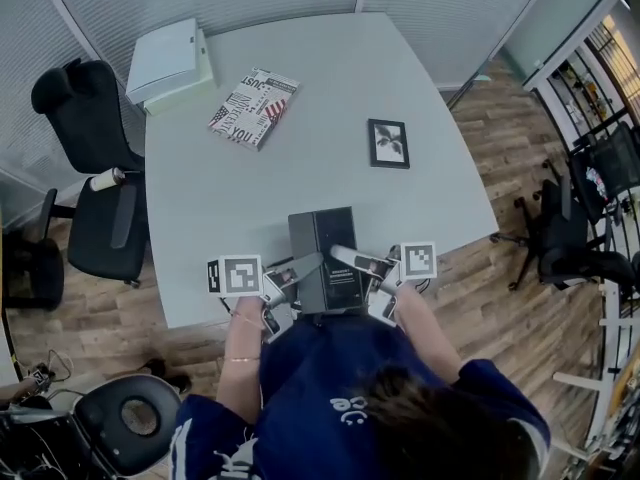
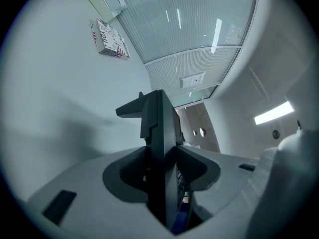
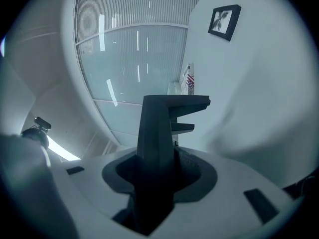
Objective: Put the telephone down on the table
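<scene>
Black telephone (image 1: 325, 243), low centre of the head view at the counter's (image 1: 300, 138) near edge, is clamped from both sides by the left claw (image 1: 292, 273) and right claw (image 1: 352, 259). Letting go unevenly so near that edge could tip it off.

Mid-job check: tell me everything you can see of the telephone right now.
The telephone is a dark, boxy, plastic-looking unit, rectangular from above. It is at the near edge of the pale grey table, in front of the person. Both tools are shut on it: the left tool clamps a thin edge-on panel, the right tool a similar part with two short ledges sticking out. Whether its base rests on the table cannot be told.
</scene>
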`<action>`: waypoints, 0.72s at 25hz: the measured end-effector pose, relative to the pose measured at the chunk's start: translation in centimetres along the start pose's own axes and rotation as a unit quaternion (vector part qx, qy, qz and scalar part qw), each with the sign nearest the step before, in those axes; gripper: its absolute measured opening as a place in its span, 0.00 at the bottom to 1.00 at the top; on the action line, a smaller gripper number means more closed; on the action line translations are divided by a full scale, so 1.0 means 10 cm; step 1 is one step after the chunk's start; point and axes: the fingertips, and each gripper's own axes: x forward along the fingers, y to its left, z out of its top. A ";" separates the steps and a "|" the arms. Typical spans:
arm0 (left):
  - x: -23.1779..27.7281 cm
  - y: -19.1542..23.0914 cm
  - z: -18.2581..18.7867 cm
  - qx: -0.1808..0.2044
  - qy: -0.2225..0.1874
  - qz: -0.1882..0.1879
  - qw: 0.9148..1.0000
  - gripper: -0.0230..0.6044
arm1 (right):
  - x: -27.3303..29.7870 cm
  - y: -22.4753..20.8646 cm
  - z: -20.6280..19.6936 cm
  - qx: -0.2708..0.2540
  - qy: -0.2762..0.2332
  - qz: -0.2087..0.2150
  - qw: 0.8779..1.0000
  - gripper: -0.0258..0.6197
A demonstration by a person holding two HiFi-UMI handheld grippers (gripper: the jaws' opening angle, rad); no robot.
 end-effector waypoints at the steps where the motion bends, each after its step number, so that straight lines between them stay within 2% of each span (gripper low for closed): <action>1: -0.03 0.02 0.05 0.001 0.001 0.000 1.000 0.33 | 0.06 0.00 0.02 -0.002 -0.002 0.000 1.000 0.31; 9: -0.05 0.00 0.34 0.010 -0.004 -0.006 1.000 0.33 | 0.23 0.04 0.24 -0.014 0.001 -0.005 1.000 0.30; 18: 0.18 -0.02 0.82 0.018 -0.029 0.003 0.999 0.33 | 0.37 0.07 0.77 -0.025 0.019 0.009 0.999 0.30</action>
